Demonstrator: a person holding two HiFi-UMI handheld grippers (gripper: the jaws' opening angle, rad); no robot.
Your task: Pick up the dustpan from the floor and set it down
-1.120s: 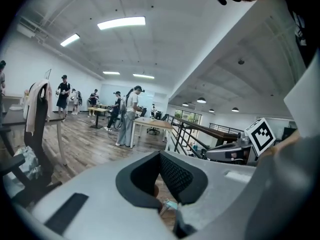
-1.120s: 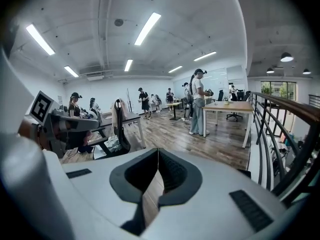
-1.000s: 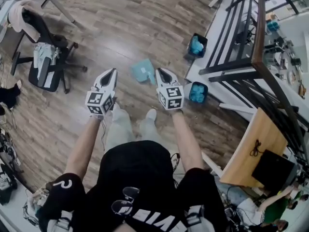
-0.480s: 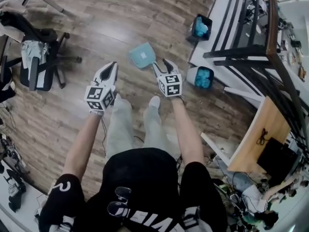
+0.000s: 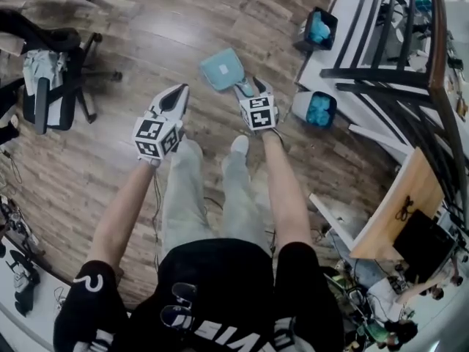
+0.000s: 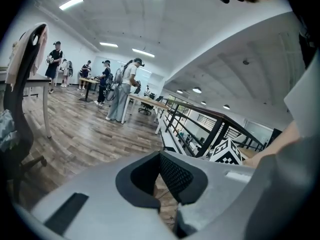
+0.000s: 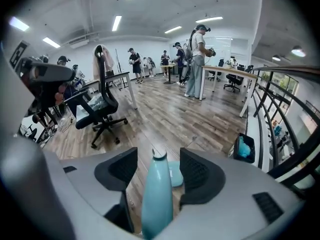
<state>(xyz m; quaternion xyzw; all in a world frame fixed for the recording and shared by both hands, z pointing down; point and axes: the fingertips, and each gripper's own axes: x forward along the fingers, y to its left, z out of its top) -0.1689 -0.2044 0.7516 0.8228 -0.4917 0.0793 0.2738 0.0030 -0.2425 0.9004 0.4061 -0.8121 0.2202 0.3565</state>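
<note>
A teal dustpan (image 5: 222, 70) lies on the wood floor, its handle (image 5: 242, 89) pointing back toward me. My right gripper (image 5: 253, 88) is low over that handle. Its jaws are opening, and in the right gripper view the handle (image 7: 157, 194) stands between the pads without either pad pressing on it. The pan's blade (image 7: 175, 174) shows just beyond the right gripper (image 7: 159, 165). My left gripper (image 5: 176, 95) hangs to the left of the dustpan, apart from it. In the left gripper view my left gripper (image 6: 160, 156) has its tips together and nothing between them.
A black office chair (image 5: 51, 72) stands at the far left. Two bins with blue bags (image 5: 319, 29) (image 5: 315, 110) sit by a white ledge with a black railing (image 5: 381, 72) on the right. A wooden desk (image 5: 396, 211) is at lower right. People (image 7: 196, 59) stand far off.
Both grippers have sunk toward the floor. The right one has come onto the dustpan's handle and its jaws have gone from shut to wide apart around it.
</note>
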